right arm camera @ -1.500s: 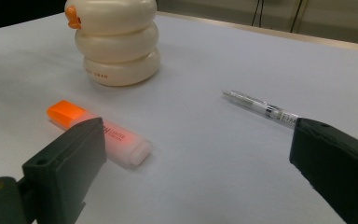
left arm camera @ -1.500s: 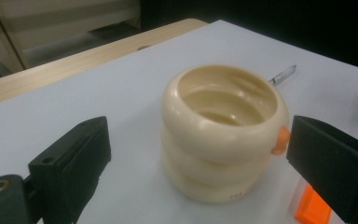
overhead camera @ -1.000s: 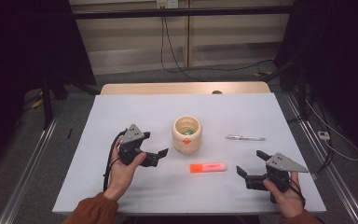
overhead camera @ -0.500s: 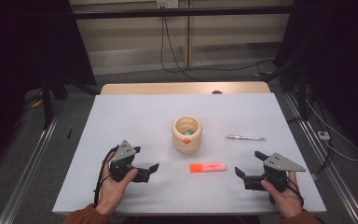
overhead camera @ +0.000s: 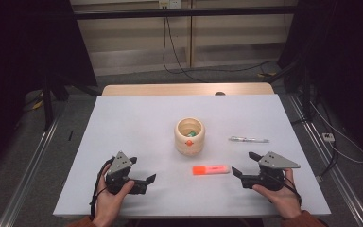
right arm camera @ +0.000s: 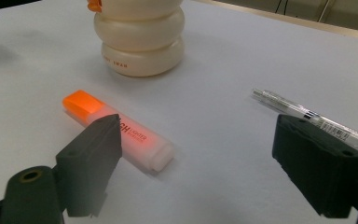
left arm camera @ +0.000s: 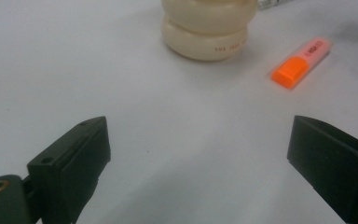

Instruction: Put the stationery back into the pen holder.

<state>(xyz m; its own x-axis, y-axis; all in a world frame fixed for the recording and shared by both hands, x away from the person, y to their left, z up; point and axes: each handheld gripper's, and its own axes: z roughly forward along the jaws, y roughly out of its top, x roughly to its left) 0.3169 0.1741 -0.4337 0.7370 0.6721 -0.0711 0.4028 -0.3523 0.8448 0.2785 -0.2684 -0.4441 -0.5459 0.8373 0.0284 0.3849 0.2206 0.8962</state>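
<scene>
From the high view we take the cream holder in the middle of the white table as our landmark. The orange highlighter lies just in front of it, towards us; the clear pen lies to its right, well apart. The left gripper rests in front of the holder to the left, the right gripper in front to the right, near the highlighter's pale end. Inside the holder we see something green and orange, too small to name.

In the left gripper view the jaws stand wide with bare table between them. Small red print on the holder's base is too blurred to read, as is the highlighter's label.

In the right gripper view the jaws have just been closing a little yet stand wide, nothing pressed between them. One jaw covers part of the highlighter; its label ends in "CH", smaller print unreadable. The holder's base reads "SWAN". The pen carries a barcode label.
</scene>
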